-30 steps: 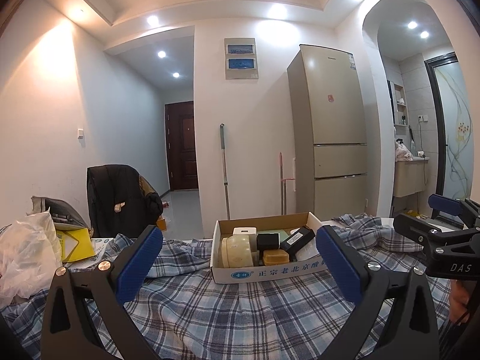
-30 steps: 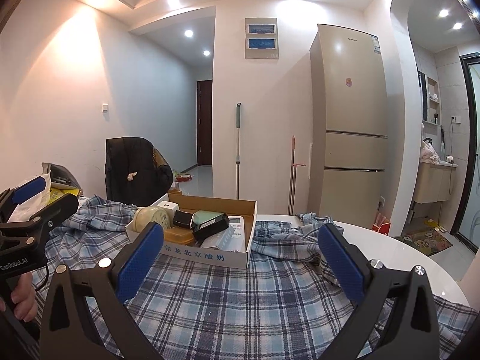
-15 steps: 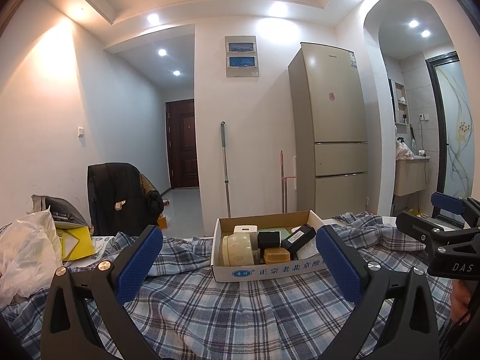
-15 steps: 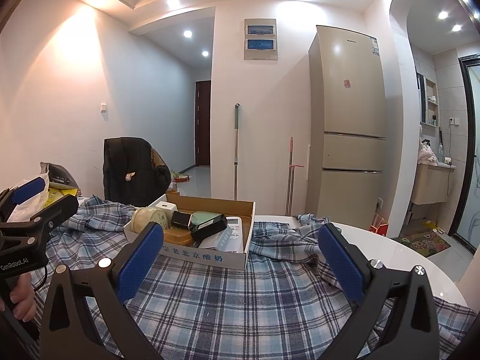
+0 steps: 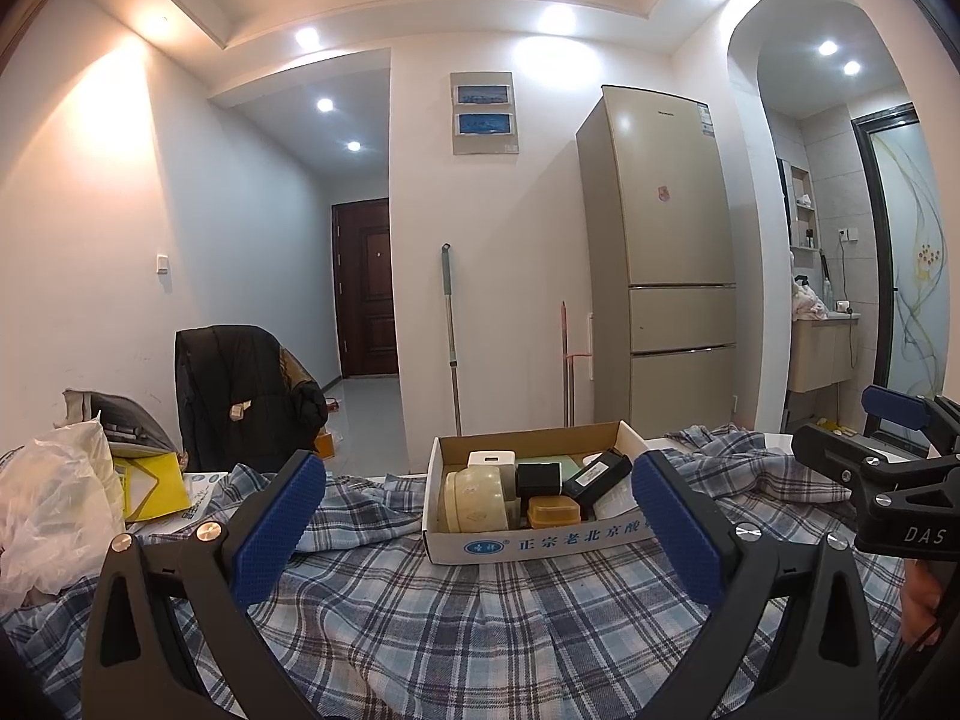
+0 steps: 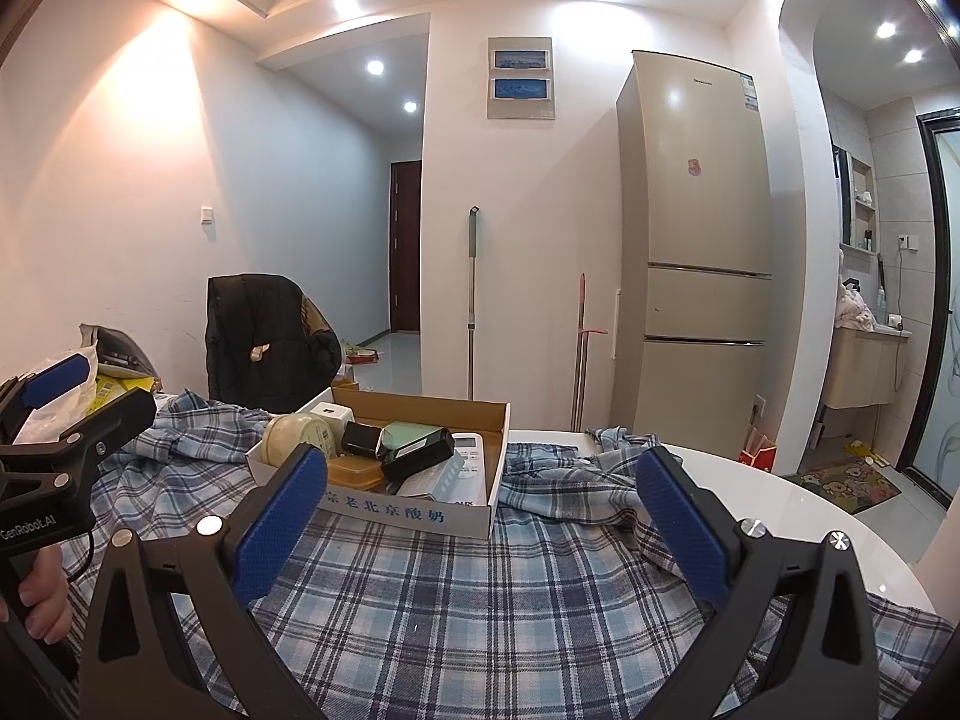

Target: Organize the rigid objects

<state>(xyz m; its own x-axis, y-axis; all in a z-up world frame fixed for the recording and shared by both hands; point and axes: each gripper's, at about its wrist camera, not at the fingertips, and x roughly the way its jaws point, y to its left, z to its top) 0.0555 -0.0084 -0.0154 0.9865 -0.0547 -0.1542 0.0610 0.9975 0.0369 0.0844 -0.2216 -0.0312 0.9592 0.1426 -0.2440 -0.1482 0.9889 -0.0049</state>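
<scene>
A shallow cardboard box with blue print sits on a plaid cloth, holding several rigid items: a cream round container, a white adapter, a small black box, an amber case, a long black block and a white remote. My left gripper is open, held short of the box with nothing between its blue pads. My right gripper is open too, empty, near the box's right front corner.
The plaid cloth covers a round white table. A plastic bag and yellow packet lie at the left. A chair with a dark jacket, a fridge and two mops stand behind. A hand grips the left tool.
Both views drift only slightly; the box stays where it was and both grippers remain open and empty.
</scene>
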